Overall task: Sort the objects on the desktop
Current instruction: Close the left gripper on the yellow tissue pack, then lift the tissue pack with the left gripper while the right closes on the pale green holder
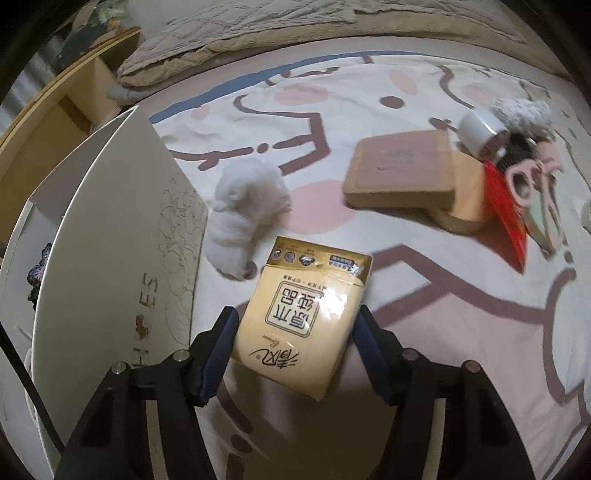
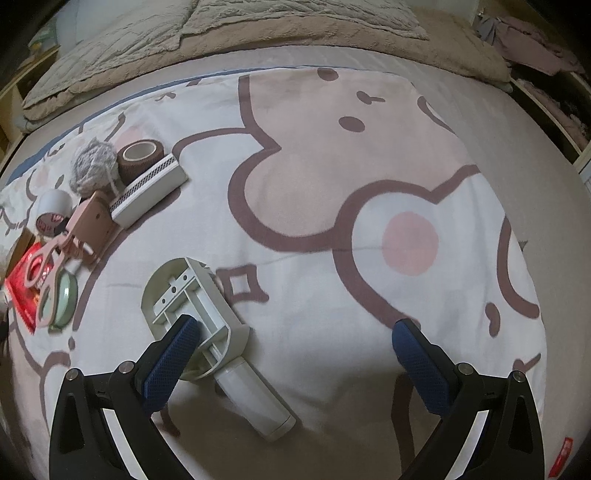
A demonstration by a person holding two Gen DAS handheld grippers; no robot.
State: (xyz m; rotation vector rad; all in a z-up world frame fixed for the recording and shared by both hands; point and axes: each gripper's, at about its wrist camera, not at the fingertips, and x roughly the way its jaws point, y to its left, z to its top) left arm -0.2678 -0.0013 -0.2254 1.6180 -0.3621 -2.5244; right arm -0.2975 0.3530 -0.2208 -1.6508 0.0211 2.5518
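My left gripper point(image 1: 295, 328) is shut on a yellow tissue pack point(image 1: 301, 314), held above the cartoon-print bedsheet point(image 1: 461, 295), just right of a white box point(image 1: 110, 240). A white cotton wad point(image 1: 243, 210) lies beyond the pack. My right gripper point(image 2: 295, 332) is open and empty over the sheet point(image 2: 332, 295). A white lint-roller holder point(image 2: 207, 328) lies under its left finger point(image 2: 173, 347). Pink scissors point(image 2: 44, 280), a red packet point(image 2: 22, 291), grey yarn point(image 2: 94, 166) and a brown tape roll point(image 2: 140, 157) lie at far left.
A brown cork block point(image 1: 402, 170) lies on a second one right of centre, with a white tape roll point(image 1: 480, 134), the scissors point(image 1: 532, 192) and the red packet point(image 1: 506, 210) beyond. A white boxy device point(image 2: 147, 192) and a pink case point(image 2: 90, 225) lie by the yarn. Beige quilt point(image 2: 221, 29) at the back.
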